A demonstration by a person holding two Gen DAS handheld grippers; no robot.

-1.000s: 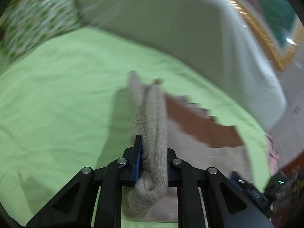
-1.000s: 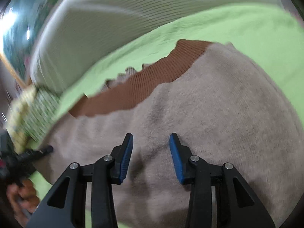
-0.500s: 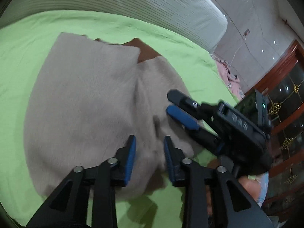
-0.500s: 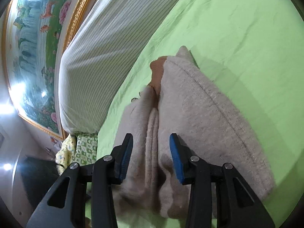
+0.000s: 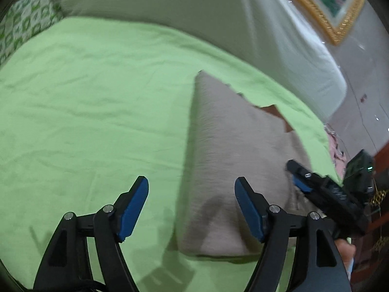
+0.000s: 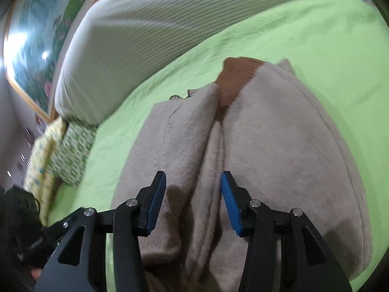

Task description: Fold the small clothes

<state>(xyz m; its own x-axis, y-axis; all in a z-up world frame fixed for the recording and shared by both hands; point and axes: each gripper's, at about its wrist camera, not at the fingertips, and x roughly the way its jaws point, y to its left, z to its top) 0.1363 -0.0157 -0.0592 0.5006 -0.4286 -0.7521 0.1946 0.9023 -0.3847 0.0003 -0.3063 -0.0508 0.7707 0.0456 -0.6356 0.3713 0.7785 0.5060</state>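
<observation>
Right now both of my grippers are empty. My left gripper (image 5: 190, 203) has its jaws spread wide, held over the left edge of the beige sweater (image 5: 233, 160), with one blue pad above the bare green sheet (image 5: 97, 102) and the other above the knit. My right gripper (image 6: 193, 202) is open about halfway, its jaws straddling the raised ridge where two folded flaps of the sweater meet; I cannot tell whether the pads touch the fabric.

I judge the fold well advanced. The sweater lies on the green sheet, near the striped white bolster (image 6: 150, 31) behind it, with both sides turned in toward the middle so it forms a narrow, compact shape. The brown ribbed collar (image 6: 237, 77) peeks out at the sweater's far end. What looks left is one more fold, bringing the near end toward the collar end, plus smoothing the bunched seam down the middle. Whether that last fold is wanted is only my guess.

Counting: one sweater, one brown collar, two grippers, one green sheet, one white bolster. Beyond the sweater's left side, one green-patterned pillow (image 6: 73, 150) and one yellow-patterned pillow (image 6: 41, 160) lie just beside each other. One gilt-framed painting (image 5: 333, 2) hangs above the bolster.
</observation>
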